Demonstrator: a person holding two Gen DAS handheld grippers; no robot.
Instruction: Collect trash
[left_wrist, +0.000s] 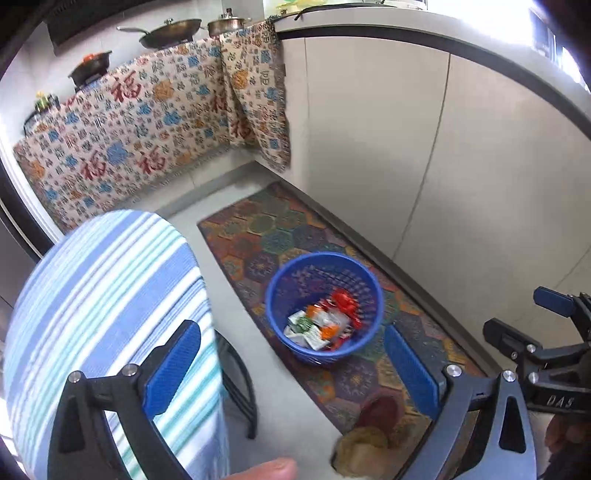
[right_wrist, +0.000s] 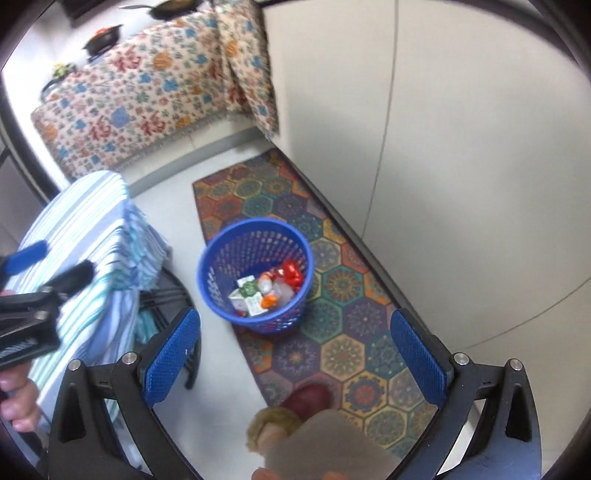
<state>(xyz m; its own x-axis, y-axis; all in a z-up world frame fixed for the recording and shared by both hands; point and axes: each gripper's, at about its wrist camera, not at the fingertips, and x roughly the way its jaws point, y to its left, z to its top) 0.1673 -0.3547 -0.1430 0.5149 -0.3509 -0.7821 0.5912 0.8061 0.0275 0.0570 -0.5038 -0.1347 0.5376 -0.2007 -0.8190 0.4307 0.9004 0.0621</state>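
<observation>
A blue perforated basket (left_wrist: 322, 308) stands on the patterned mat (left_wrist: 295, 236) near the frame's centre, holding crumpled wrappers (left_wrist: 321, 325), white, green, orange and red, in its bottom, while the left gripper (left_wrist: 291, 365) and right gripper (right_wrist: 295, 354) both hover above, spread wide and holding nothing.

Blue basket (right_wrist: 255, 275): hard plastic, full of small holes, bit shiny. Wrappers (right_wrist: 266, 290) inside: crinkly paper and shiny foil. Floor mat (right_wrist: 354, 295): flat woven cloth, matt, many colours. Striped cover (left_wrist: 103, 295) on table: soft ribbed cloth. Patterned cloth (left_wrist: 140, 122) over counter edge: thick, woven, fringe at bottom. Cabinet doors (left_wrist: 406, 147): smooth, matt, pale. Pans (left_wrist: 173, 31) on counter: shiny metal. Gripper pads (right_wrist: 171, 362): blue bumpy rubber. Gripper arms: black matt plastic, silver metal bolts.
</observation>
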